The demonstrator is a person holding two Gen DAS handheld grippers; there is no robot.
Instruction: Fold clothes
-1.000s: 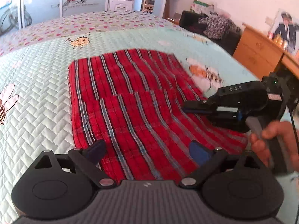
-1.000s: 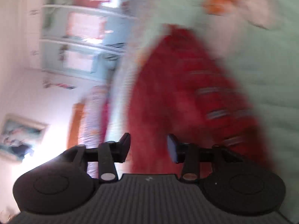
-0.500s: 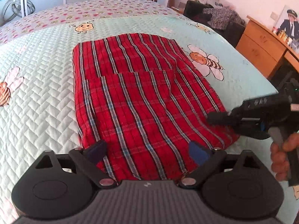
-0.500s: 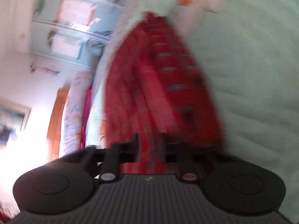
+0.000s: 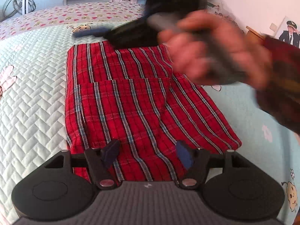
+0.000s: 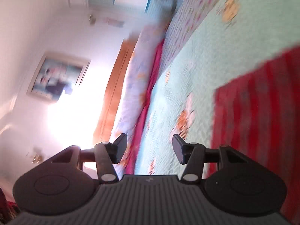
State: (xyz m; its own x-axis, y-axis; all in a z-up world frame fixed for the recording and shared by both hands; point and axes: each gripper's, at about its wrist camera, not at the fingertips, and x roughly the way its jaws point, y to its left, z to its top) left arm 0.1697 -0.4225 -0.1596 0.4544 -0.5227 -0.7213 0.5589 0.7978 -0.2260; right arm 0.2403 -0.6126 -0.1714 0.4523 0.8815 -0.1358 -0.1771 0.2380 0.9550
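Your red plaid garment (image 5: 142, 101) lies flat on the quilted bedspread (image 5: 33, 97), one layer already doubled over it, its near hem at the tips of your left gripper (image 5: 148, 154). That claw has just been narrowing, yet it grips nothing; the cloth lies beneath it, likely lined up to pinch that hem. Your right gripper (image 6: 149, 146) has just been spreading and is released and empty, with the garment off at its three o'clock. Your right hand (image 5: 215, 50) crosses the cloth's far edge at one o'clock.

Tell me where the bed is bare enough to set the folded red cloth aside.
Bare quilt lies left of the red plaid cloth, up to the heart-print strip. Right of the cloth it is crowded: the right hand crosses there.
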